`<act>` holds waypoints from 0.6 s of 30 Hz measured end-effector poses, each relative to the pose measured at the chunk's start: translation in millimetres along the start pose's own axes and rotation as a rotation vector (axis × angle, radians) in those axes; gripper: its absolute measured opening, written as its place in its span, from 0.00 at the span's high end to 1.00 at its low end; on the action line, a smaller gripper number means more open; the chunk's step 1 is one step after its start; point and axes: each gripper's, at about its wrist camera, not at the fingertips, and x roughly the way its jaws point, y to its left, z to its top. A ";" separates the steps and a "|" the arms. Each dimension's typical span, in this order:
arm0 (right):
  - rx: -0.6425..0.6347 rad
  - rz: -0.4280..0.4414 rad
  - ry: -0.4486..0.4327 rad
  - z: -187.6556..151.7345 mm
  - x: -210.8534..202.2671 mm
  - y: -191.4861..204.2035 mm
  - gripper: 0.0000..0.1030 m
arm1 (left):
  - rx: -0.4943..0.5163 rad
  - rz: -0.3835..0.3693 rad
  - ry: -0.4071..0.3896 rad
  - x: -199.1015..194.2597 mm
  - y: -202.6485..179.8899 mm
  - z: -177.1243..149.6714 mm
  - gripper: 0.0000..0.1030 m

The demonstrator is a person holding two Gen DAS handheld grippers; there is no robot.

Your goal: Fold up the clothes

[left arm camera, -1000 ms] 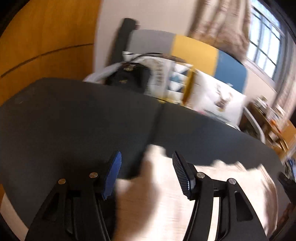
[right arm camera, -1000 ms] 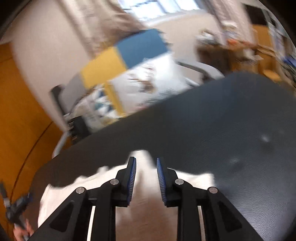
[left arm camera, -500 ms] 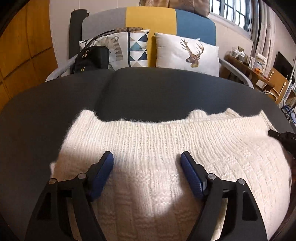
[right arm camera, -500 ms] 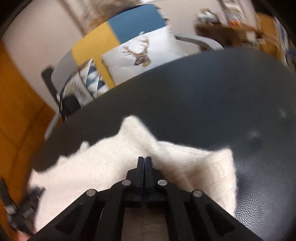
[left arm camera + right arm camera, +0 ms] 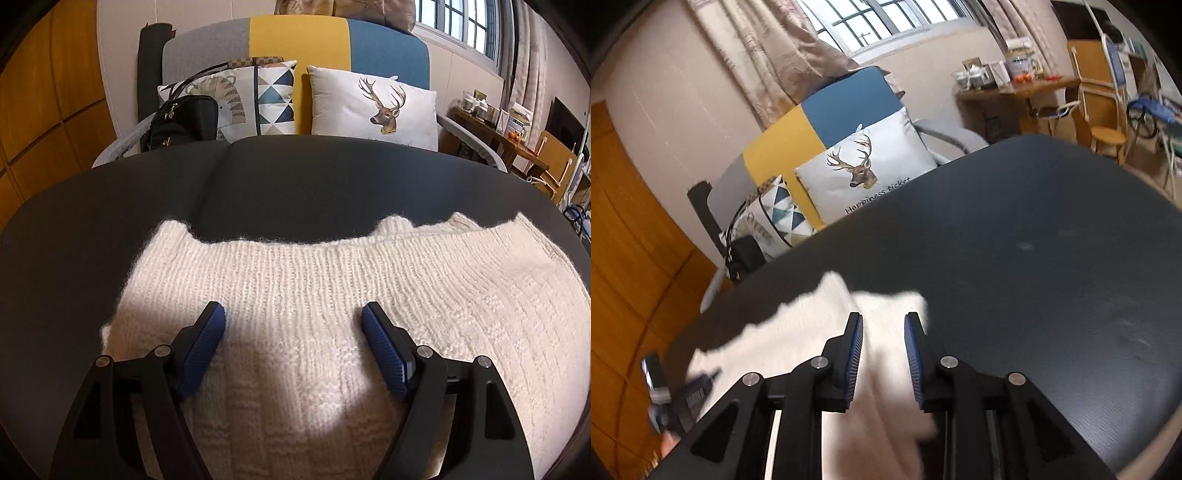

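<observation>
A: Where is there room to pass?
B: The dark worktop lies bare beyond the white knitted sweater and to its right.
A: And obstacles?
B: Only the deer cushion and black handbag behind its far edge.
</observation>
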 end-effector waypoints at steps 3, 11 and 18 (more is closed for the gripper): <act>-0.128 0.073 0.071 -27.4 -1.9 18.9 0.81 | -0.001 -0.001 -0.002 -0.5 0.3 -0.2 0.23; -0.227 0.091 0.161 -60.1 34.4 45.3 0.88 | -0.003 -0.004 -0.004 4.3 0.3 1.8 0.23; -0.172 0.009 0.130 -60.2 36.8 16.0 1.00 | -0.002 -0.005 -0.005 1.9 1.3 0.7 0.23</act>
